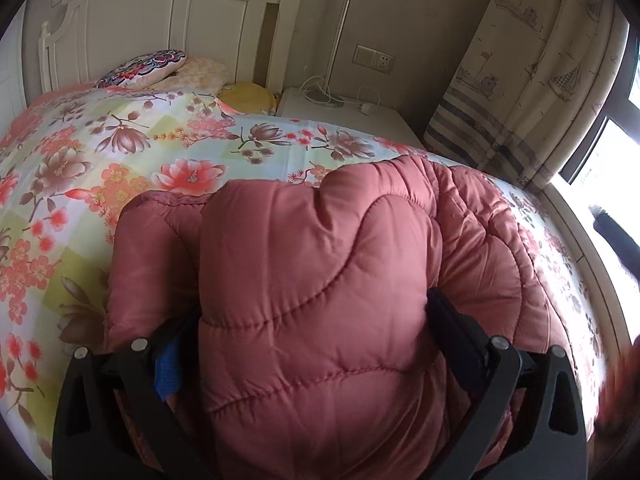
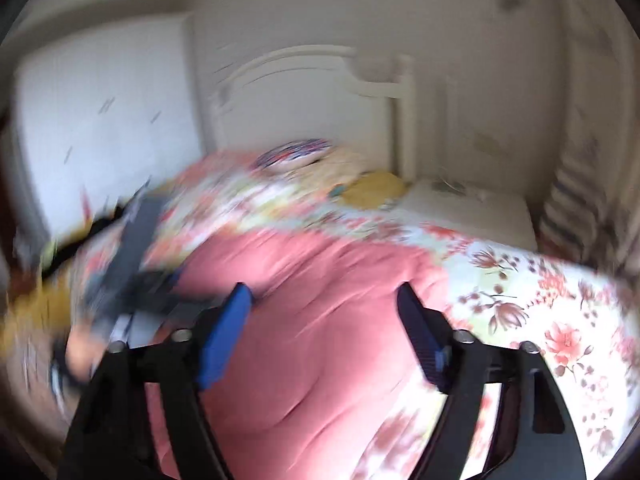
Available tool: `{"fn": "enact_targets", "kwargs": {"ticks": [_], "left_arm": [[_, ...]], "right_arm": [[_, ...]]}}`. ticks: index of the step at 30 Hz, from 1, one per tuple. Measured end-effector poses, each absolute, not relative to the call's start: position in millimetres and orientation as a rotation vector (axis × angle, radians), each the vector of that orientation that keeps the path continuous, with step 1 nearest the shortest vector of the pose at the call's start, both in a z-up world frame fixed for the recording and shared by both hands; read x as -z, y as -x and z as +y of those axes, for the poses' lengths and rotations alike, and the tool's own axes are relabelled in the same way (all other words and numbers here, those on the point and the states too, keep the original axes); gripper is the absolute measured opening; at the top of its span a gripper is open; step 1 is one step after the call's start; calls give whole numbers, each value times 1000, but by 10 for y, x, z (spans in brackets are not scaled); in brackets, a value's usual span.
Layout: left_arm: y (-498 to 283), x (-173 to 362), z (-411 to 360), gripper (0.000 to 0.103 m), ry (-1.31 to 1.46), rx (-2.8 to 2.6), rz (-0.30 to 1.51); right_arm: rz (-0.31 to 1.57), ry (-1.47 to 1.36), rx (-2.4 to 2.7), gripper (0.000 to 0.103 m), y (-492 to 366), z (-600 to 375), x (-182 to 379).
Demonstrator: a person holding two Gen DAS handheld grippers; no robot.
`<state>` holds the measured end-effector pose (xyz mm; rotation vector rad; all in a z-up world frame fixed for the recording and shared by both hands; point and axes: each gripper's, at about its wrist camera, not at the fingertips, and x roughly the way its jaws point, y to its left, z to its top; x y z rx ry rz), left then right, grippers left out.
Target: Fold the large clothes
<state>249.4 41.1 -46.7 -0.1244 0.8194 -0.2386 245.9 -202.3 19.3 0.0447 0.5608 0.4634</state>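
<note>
Jacket (image 1: 320, 280) fold bulges between left fingers (image 1: 452, 332).

No text, label, brand, number or sign can be read in either view; the right wrist picture is blurred throughout, and the left wrist picture shows only printed patterns, no lettering

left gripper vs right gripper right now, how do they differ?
Left gripper is clamped on a thick fold of the pink quilted coat; right gripper is open, nothing between its fingers, coat below it. Left view is sharp, right view is motion-blurred. Both point down over the coat on the floral bedspread.
</note>
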Motion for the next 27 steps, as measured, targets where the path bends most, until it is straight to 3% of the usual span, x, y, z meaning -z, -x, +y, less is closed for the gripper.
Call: {"fn": "enact_targets", "kwargs": {"ticks": [3, 6, 8, 18, 22, 27], "left_arm": [[-2474, 464, 427, 101, 131, 239, 808], [-2440, 463, 449, 101, 137, 223, 791], [-2426, 472, 480, 101, 144, 199, 786], [-2412, 483, 539, 101, 176, 227, 772], [-2417, 483, 541, 101, 177, 226, 771], [-2434, 493, 541, 101, 162, 226, 789]], "right_arm": [[659, -78, -446, 54, -3025, -1976, 35], [802, 65, -390, 51, -3315, -1700, 572], [823, -15, -415, 50, -3347, -1700, 824], [685, 100, -302, 50, -3160, -1645, 246], [845, 188, -303, 51, -3436, -1514, 648], [859, 143, -296, 52, -3466, -1589, 682]]}}
